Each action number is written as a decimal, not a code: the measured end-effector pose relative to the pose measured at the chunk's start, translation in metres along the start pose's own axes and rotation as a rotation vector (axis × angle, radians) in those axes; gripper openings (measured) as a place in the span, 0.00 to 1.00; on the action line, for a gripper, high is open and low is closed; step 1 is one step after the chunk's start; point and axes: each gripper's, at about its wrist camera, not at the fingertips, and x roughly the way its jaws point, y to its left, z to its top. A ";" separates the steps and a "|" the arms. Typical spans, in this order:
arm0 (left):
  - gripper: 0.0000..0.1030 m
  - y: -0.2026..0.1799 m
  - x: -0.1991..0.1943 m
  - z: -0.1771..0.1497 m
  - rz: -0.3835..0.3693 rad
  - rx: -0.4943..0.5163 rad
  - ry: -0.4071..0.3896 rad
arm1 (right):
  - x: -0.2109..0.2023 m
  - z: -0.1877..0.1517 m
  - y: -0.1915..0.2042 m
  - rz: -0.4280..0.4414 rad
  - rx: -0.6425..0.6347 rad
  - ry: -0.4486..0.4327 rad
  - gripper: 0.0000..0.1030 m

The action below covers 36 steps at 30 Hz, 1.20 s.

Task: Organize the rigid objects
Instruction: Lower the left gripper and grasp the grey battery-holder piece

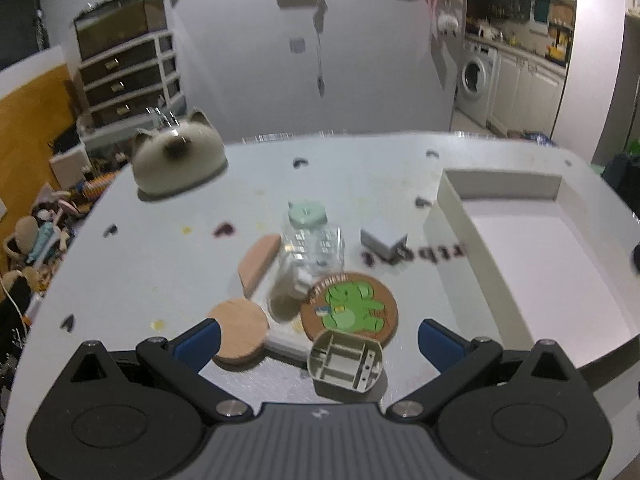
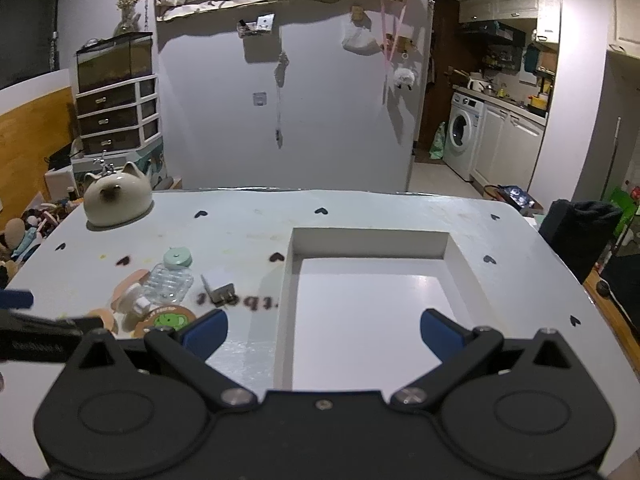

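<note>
left view shows grey plastic part (image 1: 346,364) by left claw (image 1: 319,343); right doesn't.

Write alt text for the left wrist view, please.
An open left gripper hovers over a grey plastic part, a frog coaster, wooden pieces and a clear bottle on a white table, beside an empty white tray.

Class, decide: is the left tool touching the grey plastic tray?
Apart. The left wrist view shows the left tool open, the grey plastic tray lying between its fingers, gaps both sides.
</note>
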 end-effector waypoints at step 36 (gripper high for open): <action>0.63 -0.007 0.096 -0.017 -0.079 -0.065 0.277 | 0.181 -0.042 -0.193 -0.154 0.020 0.393 0.17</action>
